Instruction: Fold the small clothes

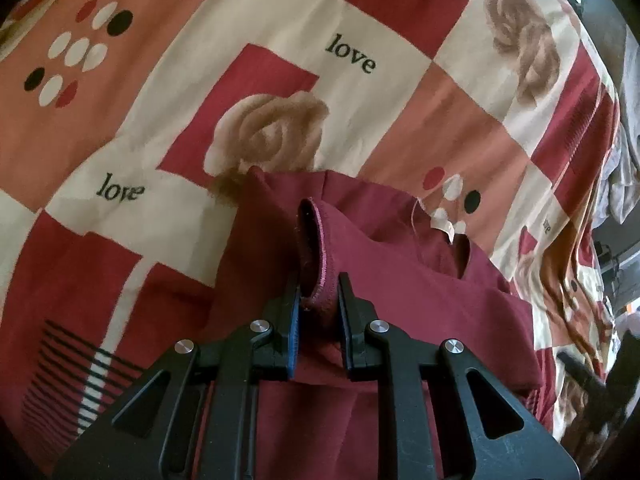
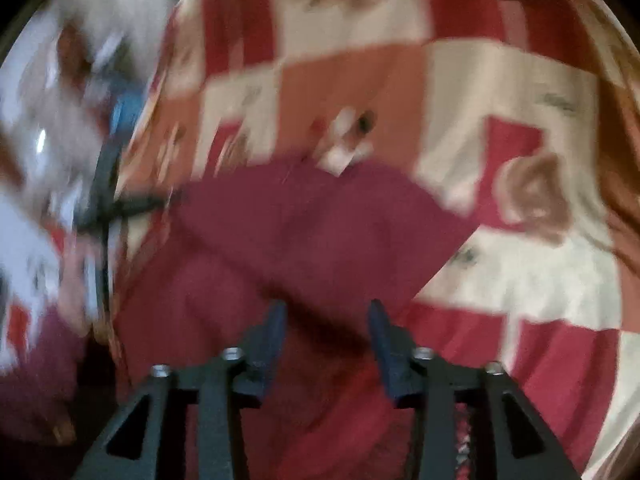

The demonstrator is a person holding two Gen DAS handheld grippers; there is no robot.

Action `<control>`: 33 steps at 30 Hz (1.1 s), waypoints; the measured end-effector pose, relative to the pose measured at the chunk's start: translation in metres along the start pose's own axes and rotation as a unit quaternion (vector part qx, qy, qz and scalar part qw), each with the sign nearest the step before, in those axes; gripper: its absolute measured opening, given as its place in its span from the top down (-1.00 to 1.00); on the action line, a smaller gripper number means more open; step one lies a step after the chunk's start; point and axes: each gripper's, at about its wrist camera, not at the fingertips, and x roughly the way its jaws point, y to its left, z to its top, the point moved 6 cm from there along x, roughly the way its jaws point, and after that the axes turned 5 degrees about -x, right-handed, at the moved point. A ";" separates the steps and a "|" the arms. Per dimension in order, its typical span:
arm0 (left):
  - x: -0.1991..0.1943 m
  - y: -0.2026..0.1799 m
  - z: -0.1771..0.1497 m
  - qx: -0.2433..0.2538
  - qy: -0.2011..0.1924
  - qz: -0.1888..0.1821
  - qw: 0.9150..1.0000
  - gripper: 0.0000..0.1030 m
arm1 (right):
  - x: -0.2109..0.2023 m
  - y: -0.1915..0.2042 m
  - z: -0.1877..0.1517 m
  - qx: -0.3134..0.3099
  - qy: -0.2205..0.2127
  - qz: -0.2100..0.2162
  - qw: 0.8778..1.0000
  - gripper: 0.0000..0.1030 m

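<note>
A small maroon garment (image 1: 400, 280) lies on a patterned bedsheet (image 1: 160, 100). My left gripper (image 1: 319, 284) is shut on a stitched pink-edged hem (image 1: 320, 240) of the garment, which stands up between its jaws. The right wrist view is blurred by motion. There the maroon garment (image 2: 304, 224) spreads ahead of my right gripper (image 2: 328, 312), whose jaws stand apart and hold nothing, just above the cloth.
The bedsheet (image 2: 520, 272) has red, cream and salmon blocks, roses and "love" print. The bed edge runs along the right of the left wrist view, with pale crumpled cloth (image 1: 624, 184) beyond it. A blurred dark object (image 2: 108, 204) lies at the left of the right wrist view.
</note>
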 end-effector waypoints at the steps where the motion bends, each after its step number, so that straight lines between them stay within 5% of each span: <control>1: 0.000 -0.001 0.000 0.001 -0.002 0.000 1.000 0.71 | 0.005 -0.010 0.006 0.027 -0.010 -0.008 1.000 -0.46; 2: 0.000 -0.002 0.000 0.002 -0.003 0.000 1.000 0.71 | 0.016 -0.023 0.010 0.059 -0.013 -0.014 0.998 -0.60; 5: -0.004 -0.010 0.002 0.005 -0.009 -0.022 1.000 0.71 | 0.069 -0.036 0.008 0.114 0.042 -0.010 0.993 -0.55; 7: -0.011 -0.019 0.004 0.003 -0.010 -0.058 0.998 0.71 | 0.086 -0.024 0.005 0.093 0.069 0.007 0.993 0.09; 9: -0.025 -0.031 0.007 -0.001 -0.016 -0.106 0.994 0.71 | 0.076 -0.016 0.014 0.033 0.038 -0.046 0.998 0.58; 10: -0.032 -0.037 0.010 -0.006 -0.021 -0.128 0.992 0.71 | 0.067 -0.017 0.019 0.015 0.021 -0.075 0.997 0.64; 14: -0.046 -0.055 0.026 -0.026 -0.034 -0.161 0.986 0.71 | 0.043 -0.048 0.021 0.039 0.019 -0.161 0.986 0.64; 16: -0.055 -0.061 0.033 -0.022 -0.048 -0.155 0.987 0.71 | 0.018 -0.029 0.019 0.030 -0.001 -0.099 0.995 0.64; 19: -0.066 -0.080 0.045 0.004 -0.058 -0.144 0.988 0.71 | -0.004 0.046 -0.001 -0.083 0.007 0.019 0.996 0.63; 22: -0.074 -0.096 0.055 0.030 -0.061 -0.126 0.990 0.71 | 0.021 0.099 -0.027 -0.157 0.055 0.030 0.986 0.63; 26: -0.069 -0.082 0.043 0.041 -0.043 -0.083 0.995 0.70 | 0.045 0.104 -0.033 -0.132 0.062 0.023 0.989 0.62; 28: -0.057 -0.065 0.030 0.039 -0.024 -0.048 0.998 0.49 | 0.043 0.088 -0.029 -0.102 0.052 0.019 0.993 0.39; 29: -0.049 -0.054 0.024 0.033 -0.018 -0.031 0.999 0.19 | 0.038 0.074 -0.024 -0.085 0.040 0.003 0.996 0.14; 30: -0.042 -0.046 0.018 0.024 -0.014 -0.026 0.999 0.03 | 0.032 0.061 -0.019 -0.073 0.029 -0.021 0.997 0.10; 33: -0.014 -0.032 0.000 0.006 0.012 -0.020 1.000 0.02 | 0.035 0.043 -0.010 -0.071 0.018 -0.042 0.996 0.10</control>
